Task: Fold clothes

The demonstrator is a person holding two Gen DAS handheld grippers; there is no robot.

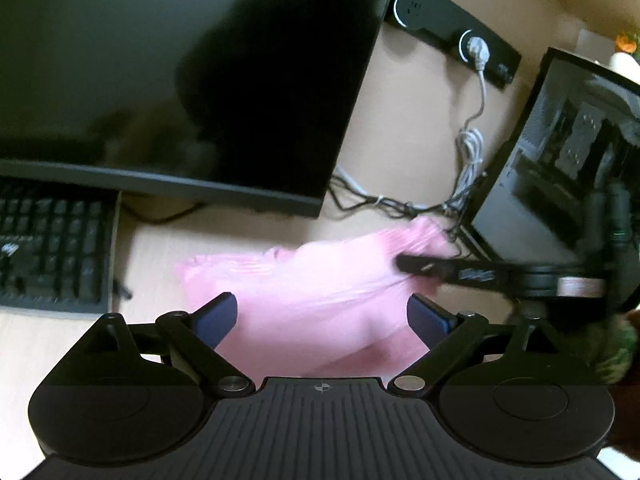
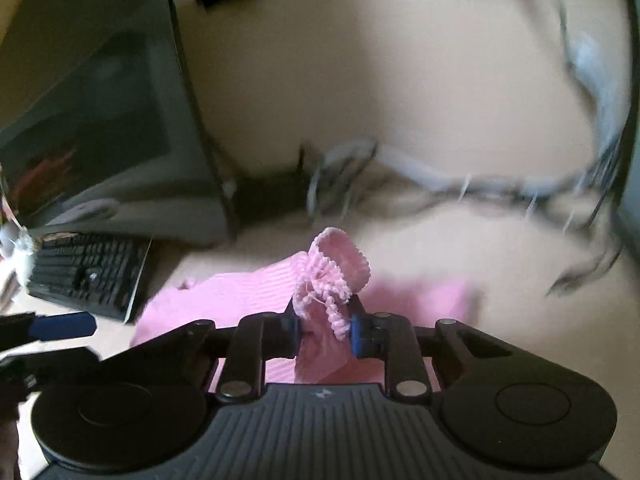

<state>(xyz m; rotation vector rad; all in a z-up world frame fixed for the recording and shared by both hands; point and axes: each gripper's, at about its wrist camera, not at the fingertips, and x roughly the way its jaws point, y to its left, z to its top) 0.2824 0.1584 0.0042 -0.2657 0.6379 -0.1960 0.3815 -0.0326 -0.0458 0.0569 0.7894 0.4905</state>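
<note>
Soft, even indoor light, warm in tone, falls on both views with no hard shadows. Fisheye bending curves the monitor (image 1: pixel 180 80) edges and darkens the corners. Motion blur smears the cables (image 2: pixel 460 188) in the right wrist view and softens the pink garment (image 1: pixel 312 296), perhaps mid-movement. The dark screen shows dim reflections.

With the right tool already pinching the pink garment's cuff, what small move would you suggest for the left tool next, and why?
Probably ease the left tool forward and down, then close it on the pink garment beneath it. Its fingers stand wide apart with nothing between them, while the right tool is shut on the ribbed cuff. A second grip would let the cloth be spread for folding.
</note>
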